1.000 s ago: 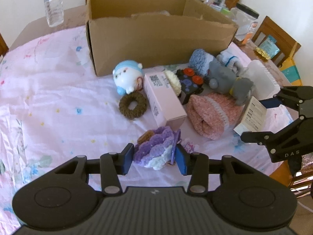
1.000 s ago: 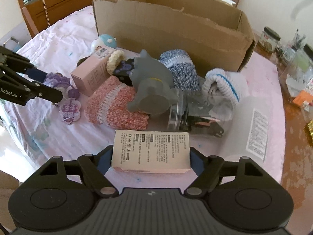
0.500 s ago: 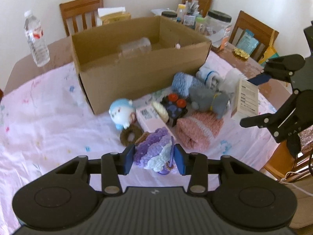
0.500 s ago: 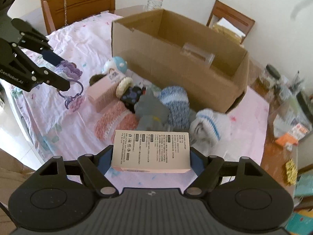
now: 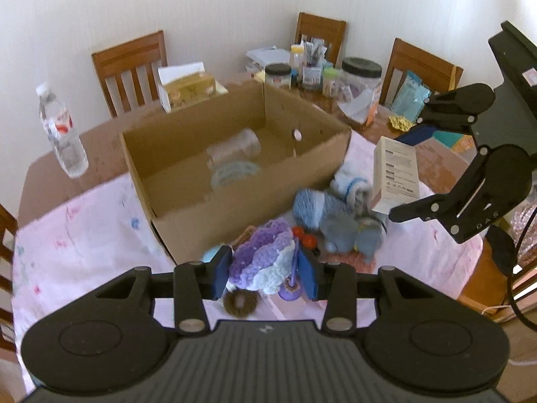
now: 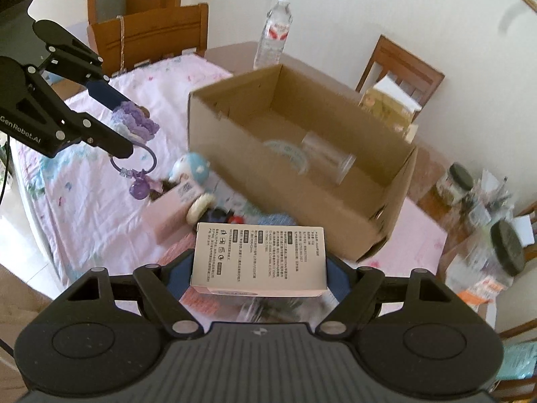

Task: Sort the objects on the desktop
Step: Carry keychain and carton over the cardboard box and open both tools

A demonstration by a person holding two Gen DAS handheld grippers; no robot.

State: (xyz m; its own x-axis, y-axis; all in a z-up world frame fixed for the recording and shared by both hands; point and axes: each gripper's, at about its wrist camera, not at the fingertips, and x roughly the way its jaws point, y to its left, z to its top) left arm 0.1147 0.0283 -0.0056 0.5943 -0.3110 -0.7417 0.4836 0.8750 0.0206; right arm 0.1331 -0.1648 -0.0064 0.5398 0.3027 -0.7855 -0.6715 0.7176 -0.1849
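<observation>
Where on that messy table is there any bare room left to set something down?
The pink flowered tablecloth lies bare between the brown cardboard box and the clear water bottle. The box floor is mostly free beside a clear plastic jar. The pile around the grey plush toy is crowded.

Black left gripper (image 5: pixel 264 273) with blue pads, silver rivets, ribbed housing, two round discs. Same build on right gripper (image 6: pixel 259 277). White lettering on linkages, thin black cable trailing.
</observation>
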